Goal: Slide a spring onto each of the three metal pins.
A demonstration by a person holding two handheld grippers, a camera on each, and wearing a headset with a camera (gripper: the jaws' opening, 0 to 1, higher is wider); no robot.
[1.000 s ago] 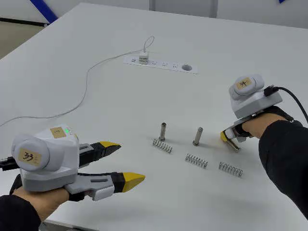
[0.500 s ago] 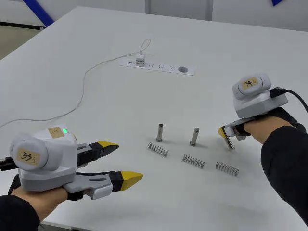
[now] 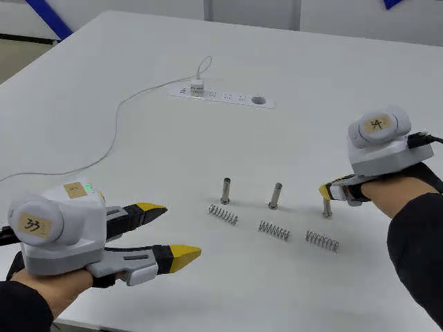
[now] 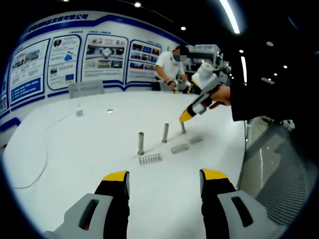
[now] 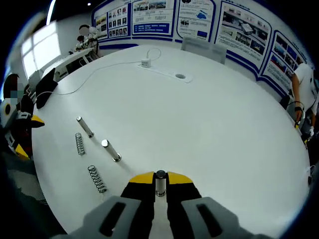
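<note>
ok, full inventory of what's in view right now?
table: 1, white, under everything
pins: 3, silver, row mid-table; left and middle stand free, right pin is held
springs: 3, silver, lying one in front of each pin
power strip: 1, white, far side
cable: 1, white, from strip towards left edge
left hand-held gripper: white, yellow tips, open, near left
right hand-held gripper: same colours, shut on right pin

My bench is a white table (image 3: 291,62). A power strip (image 3: 221,97) lies on it, with a white cable (image 3: 114,124) trailing off. Blue-framed posters (image 4: 102,55) line the wall, and ceiling lights (image 4: 229,15) glow overhead.
</note>
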